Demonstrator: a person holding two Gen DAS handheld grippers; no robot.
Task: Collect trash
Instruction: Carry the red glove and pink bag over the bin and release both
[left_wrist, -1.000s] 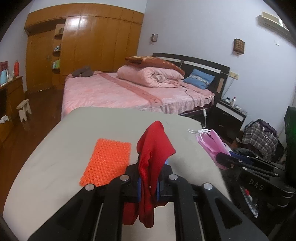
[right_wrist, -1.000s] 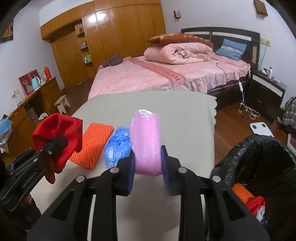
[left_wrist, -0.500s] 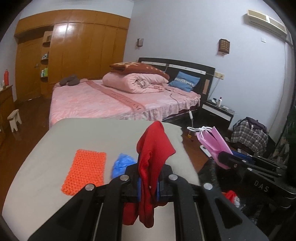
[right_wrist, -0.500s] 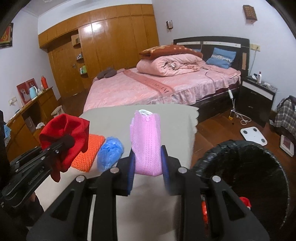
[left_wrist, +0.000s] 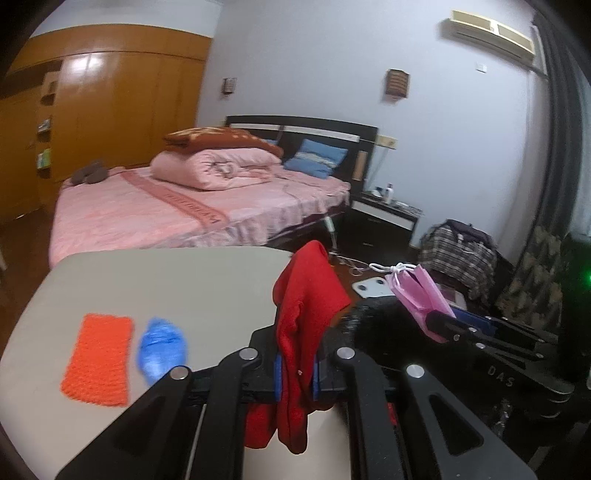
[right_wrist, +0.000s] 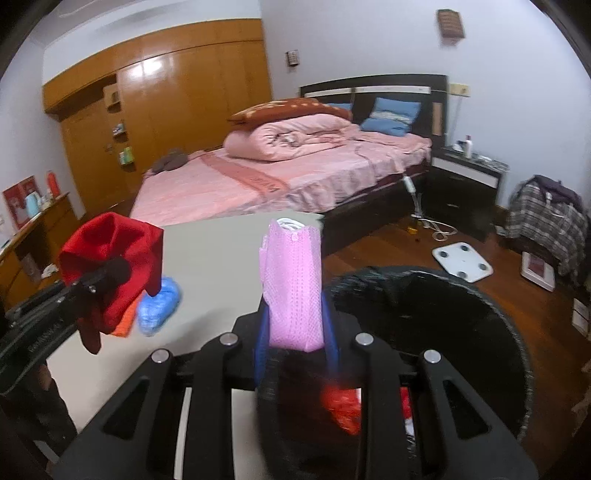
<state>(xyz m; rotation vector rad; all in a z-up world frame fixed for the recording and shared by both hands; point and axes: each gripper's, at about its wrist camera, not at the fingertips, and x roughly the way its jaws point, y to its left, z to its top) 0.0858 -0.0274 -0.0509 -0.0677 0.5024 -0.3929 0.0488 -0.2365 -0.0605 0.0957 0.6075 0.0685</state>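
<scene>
My left gripper (left_wrist: 294, 373) is shut on a red cloth (left_wrist: 308, 306) and holds it above the table's right edge; the red cloth also shows in the right wrist view (right_wrist: 110, 258). My right gripper (right_wrist: 293, 332) is shut on a pink mesh pouch (right_wrist: 291, 288) and holds it over the near rim of the black-lined trash bin (right_wrist: 480, 332). The pouch also shows in the left wrist view (left_wrist: 419, 295). An orange knitted mat (left_wrist: 99, 358) and a blue plastic shoe cover (left_wrist: 160, 349) lie on the beige table (left_wrist: 166, 280). Red trash (right_wrist: 343, 410) lies inside the bin.
A pink bed (right_wrist: 280, 177) stands beyond the table, with a black nightstand (right_wrist: 465, 184) to its right. A white scale (right_wrist: 461, 258) lies on the wooden floor. A plaid bag (right_wrist: 546, 221) sits at the far right. A wooden wardrobe (right_wrist: 166, 110) lines the back wall.
Both grippers have swung right with their loads. The trash bin has come closer under the right gripper, and the table items have shifted left in both views.
</scene>
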